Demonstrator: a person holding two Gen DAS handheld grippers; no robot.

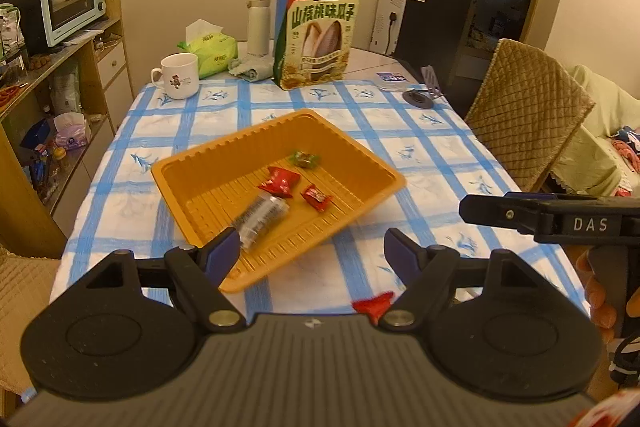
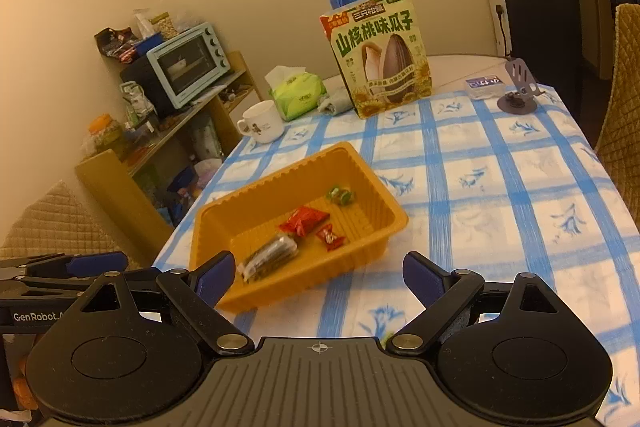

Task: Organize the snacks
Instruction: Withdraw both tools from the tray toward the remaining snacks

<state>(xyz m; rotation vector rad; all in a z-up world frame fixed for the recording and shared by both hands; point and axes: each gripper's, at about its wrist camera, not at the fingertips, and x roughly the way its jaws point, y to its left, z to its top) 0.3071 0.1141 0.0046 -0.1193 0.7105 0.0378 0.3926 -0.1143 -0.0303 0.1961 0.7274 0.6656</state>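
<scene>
Both my jaws gape empty above the ribbed orange plastic tray (image 1: 192, 183) holding four wrapped snacks (image 1: 280, 181).

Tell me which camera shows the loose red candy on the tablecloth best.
The left wrist view: the red candy lies on the tablecloth just ahead of the open left gripper, partly hidden by it. The right wrist view shows none of it.

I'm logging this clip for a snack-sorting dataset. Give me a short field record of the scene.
tray: orange tray on checked tablecloth
in tray: green candy, two red snacks, clear dark-filled packet
outside tray: red wrapper near left gripper
left gripper: open, empty
right gripper: open, empty
background: sunflower seed bag, mug
</scene>
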